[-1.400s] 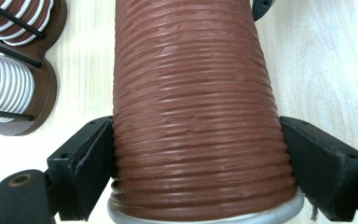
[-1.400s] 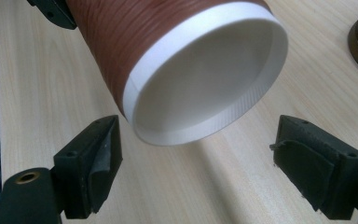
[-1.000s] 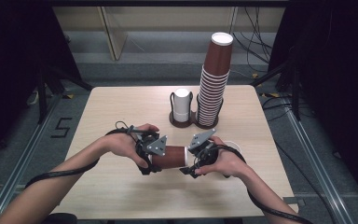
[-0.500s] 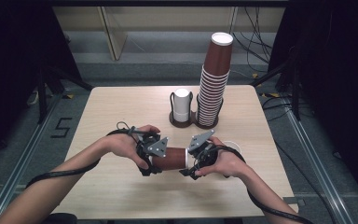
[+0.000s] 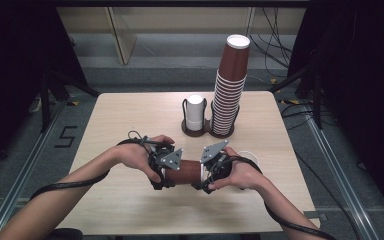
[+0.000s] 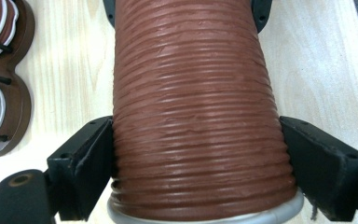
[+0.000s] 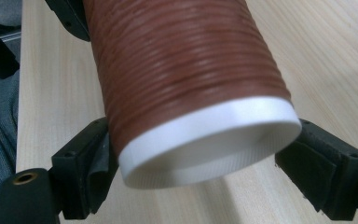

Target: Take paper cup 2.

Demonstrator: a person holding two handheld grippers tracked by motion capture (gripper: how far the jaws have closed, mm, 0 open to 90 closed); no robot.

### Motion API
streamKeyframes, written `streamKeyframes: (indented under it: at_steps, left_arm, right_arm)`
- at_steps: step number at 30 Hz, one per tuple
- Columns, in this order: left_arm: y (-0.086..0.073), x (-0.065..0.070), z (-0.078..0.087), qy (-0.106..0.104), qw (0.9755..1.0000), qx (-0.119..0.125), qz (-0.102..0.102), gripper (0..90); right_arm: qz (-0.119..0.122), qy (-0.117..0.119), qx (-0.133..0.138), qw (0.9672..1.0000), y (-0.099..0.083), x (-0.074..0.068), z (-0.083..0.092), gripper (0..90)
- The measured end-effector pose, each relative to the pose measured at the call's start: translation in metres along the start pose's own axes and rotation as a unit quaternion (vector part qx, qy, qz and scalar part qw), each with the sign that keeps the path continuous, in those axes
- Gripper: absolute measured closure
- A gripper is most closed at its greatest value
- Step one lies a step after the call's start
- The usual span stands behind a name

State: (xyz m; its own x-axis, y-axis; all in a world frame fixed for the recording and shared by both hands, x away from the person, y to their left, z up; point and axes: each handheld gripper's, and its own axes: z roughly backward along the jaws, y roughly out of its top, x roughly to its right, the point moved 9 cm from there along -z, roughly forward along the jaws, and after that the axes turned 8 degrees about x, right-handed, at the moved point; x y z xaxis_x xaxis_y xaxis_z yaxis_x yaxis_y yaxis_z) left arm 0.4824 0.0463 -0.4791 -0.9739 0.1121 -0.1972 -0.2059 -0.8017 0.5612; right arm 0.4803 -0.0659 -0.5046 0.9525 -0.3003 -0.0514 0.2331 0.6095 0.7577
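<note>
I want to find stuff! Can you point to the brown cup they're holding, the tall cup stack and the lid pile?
brown ribbed cup [image 6: 193, 107], left gripper view, its side.
tall cup stack [image 5: 228, 95], high view, mid-stack.
white lid pile [image 5: 195, 111], high view, its side.

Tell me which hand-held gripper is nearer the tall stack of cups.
Right. The right hand-held gripper sits in front of the tall stack of cups; the left hand-held gripper is farther left, nearer the table's middle.

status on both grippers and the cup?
Left gripper shut on the brown cup, held level over the table. Right gripper at its white rim, right pad apart. Cup stack well clear.
</note>
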Motion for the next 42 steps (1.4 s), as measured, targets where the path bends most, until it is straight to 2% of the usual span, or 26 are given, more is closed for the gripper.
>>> streamKeyframes:
  at_steps: [1,2,3,4,5,8,18,23,25,27,30,31,33,34,35,42]
  left_arm:
    - [0.001,0.0,0.0,-0.001,1.0,0.0,-0.001,13.4]
    - [0.001,0.0,-0.001,-0.001,1.0,0.001,-0.001,13.4]
    - [0.001,0.001,-0.001,-0.002,1.0,0.001,-0.001,13.4]
    - [0.001,0.001,-0.001,-0.003,1.0,0.0,-0.002,13.4]
    - [0.001,0.001,-0.002,-0.005,1.0,0.0,-0.002,13.4]
    - [0.002,0.001,-0.002,-0.005,1.0,-0.001,-0.004,13.4]
    - [0.004,0.002,-0.005,-0.008,1.0,0.0,-0.006,13.4]
    - [0.005,0.002,-0.006,-0.01,0.9999,0.002,-0.006,13.4]
    - [0.006,0.003,-0.006,-0.011,0.9999,0.002,-0.006,13.4]
    - [0.007,0.002,-0.006,-0.011,0.9999,0.002,-0.007,13.4]
    - [0.008,0.002,-0.007,-0.012,0.9999,0.005,-0.007,13.4]
    - [0.008,0.003,-0.007,-0.012,0.9999,0.005,-0.007,13.4]
    - [0.009,0.002,-0.007,-0.013,0.9999,0.004,-0.009,13.4]
    - [0.01,0.003,-0.008,-0.013,0.9999,0.006,-0.009,13.4]
    - [0.01,0.003,-0.008,-0.013,0.9999,0.007,-0.008,13.4]
    - [0.013,0.002,-0.01,-0.014,0.9998,0.007,-0.009,13.4]
  right_arm:
    - [-0.005,0.002,0.0,1.0,0.0,-0.001,0.0,15.3]
    - [0.01,0.001,0.003,0.9999,0.002,0.0,0.0,15.3]
    - [0.012,0.002,0.003,0.9999,0.002,0.0,-0.001,15.3]
    - [-0.001,0.005,-0.001,1.0,0.001,-0.003,0.0,15.2]
    - [0.01,0.008,0.001,0.9999,0.002,-0.002,-0.001,15.2]
    - [0.016,0.008,0.001,0.9998,0.002,-0.002,-0.001,15.2]
    - [0.025,0.012,0.004,0.9996,0.006,-0.004,-0.003,15.2]
    - [0.003,0.015,0.002,0.9999,0.007,-0.009,-0.003,15.3]
    - [0.031,0.018,0.01,0.9993,0.01,-0.006,-0.004,15.2]
    - [0.033,0.018,0.011,0.9992,0.011,-0.006,-0.005,15.3]
    - [0.033,0.019,0.011,0.9992,0.011,-0.007,-0.005,15.3]
    - [0.019,0.021,0.007,0.9996,0.01,-0.009,-0.005,15.3]
    - [0.016,0.021,0.007,0.9996,0.01,-0.01,-0.006,15.3]
    - [0.016,0.021,0.007,0.9996,0.01,-0.01,-0.006,15.3]
    - [0.034,0.024,0.012,0.9991,0.012,-0.008,-0.007,15.3]
    - [0.025,0.025,0.013,0.9993,0.013,-0.011,-0.008,15.3]
